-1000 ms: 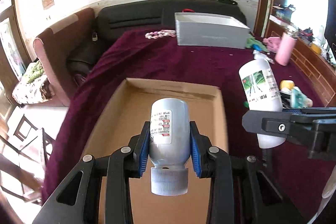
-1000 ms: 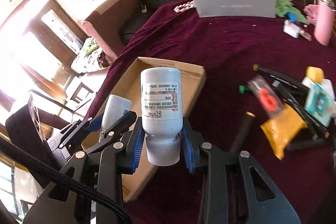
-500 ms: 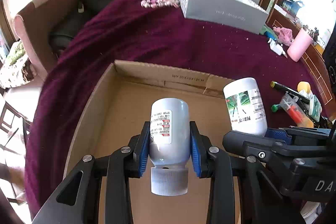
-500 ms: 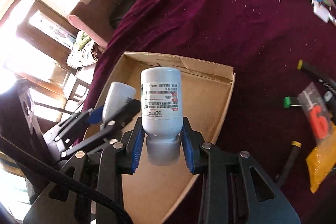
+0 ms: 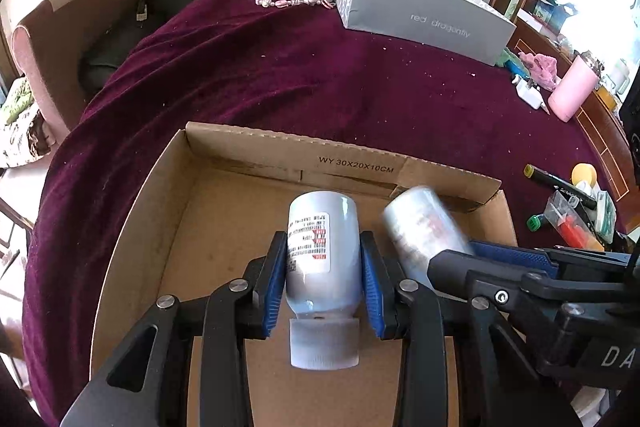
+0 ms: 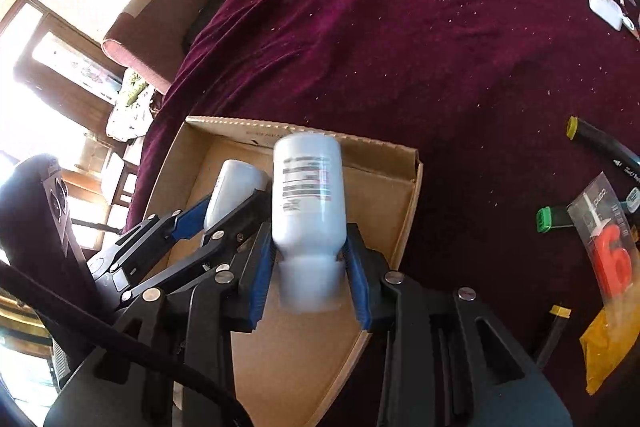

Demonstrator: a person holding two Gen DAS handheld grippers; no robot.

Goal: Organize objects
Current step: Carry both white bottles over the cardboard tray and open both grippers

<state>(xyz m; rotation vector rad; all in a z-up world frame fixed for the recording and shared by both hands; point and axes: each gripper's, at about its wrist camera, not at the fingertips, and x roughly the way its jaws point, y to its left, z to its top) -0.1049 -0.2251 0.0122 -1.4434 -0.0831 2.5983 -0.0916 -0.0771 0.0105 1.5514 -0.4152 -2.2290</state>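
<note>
Left claw (image 5: 323, 283) clamped on 1 white bottle (image 5: 320, 247); right claw (image 6: 308, 267) clamped on a 2nd bottle (image 6: 308, 195); both over the bare-floored cardboard box (image 5: 248, 147); nothing released yet; markers (image 6: 600, 143) and packets (image 6: 608, 255) remain loose on the maroon cloth (image 6: 400, 47), right.

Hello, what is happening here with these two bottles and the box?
A person is tidying things with two handheld claws. The left claw is shut on a white bottle, held cap toward the camera, over the open cardboard box. The right claw grips a second white bottle the same way, just beside the first. Both bottles hang above the box floor; neither is set down yet. Markers and packets lie on the purple cloth.
</note>
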